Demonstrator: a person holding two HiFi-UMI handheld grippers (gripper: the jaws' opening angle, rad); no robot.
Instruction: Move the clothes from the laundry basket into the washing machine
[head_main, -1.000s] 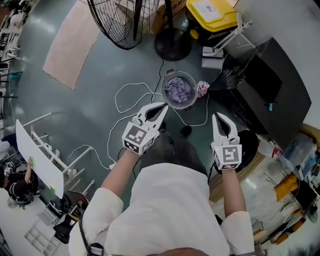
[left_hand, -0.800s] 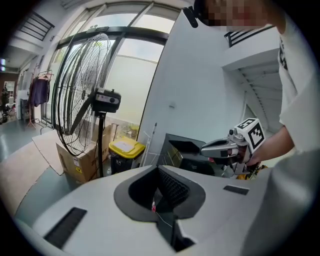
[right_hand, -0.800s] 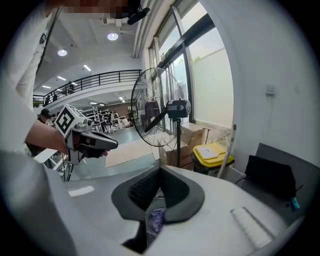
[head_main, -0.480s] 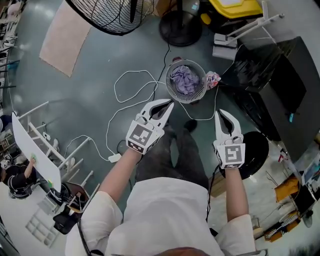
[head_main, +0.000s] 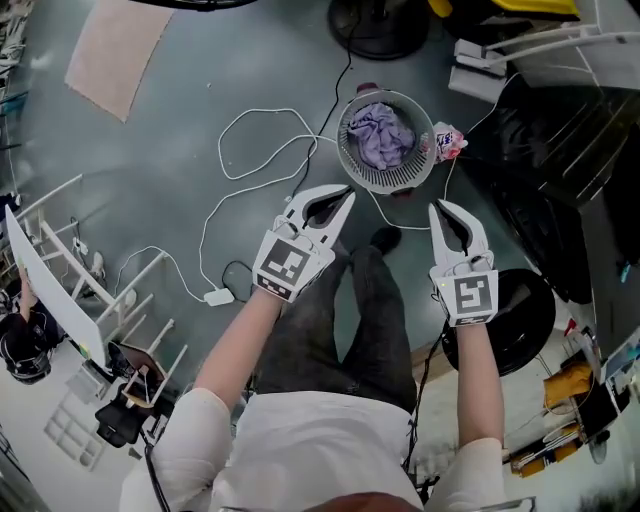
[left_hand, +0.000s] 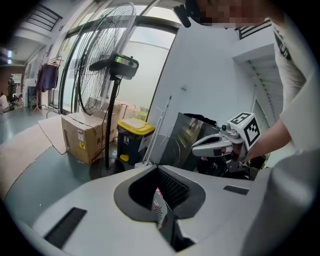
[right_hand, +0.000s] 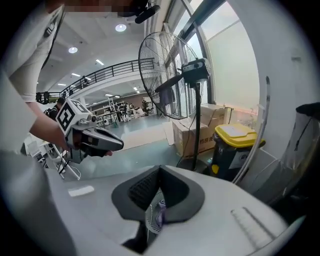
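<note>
L gripper: jaws together, tips meeting, nothing btw them. It hovers on the near side of the laundry basket, tips aimed at its rim, not touching. R gripper: jaws also closed & empty, on the basket's near side too but off toward its right edge, apart from it. Both are held out by a person's hands, side by side w/ a gap btw them. Basket is round, grey mesh, standing on the grey floor. Purple clothes lie bunched inside it, none lifted out. Small pink-&-white item sits by the basket's right rim, touching or just beside it, can't tell which. Washing machine, dark-fronted, stands right of the basket, well apart from the clothes. Loose white cable loops over the floor left of the basket. Black fan base is on the basket's far side. R gripper view: basket mesh & a bit of purple show thru the hollow behind the closed tips.
</note>
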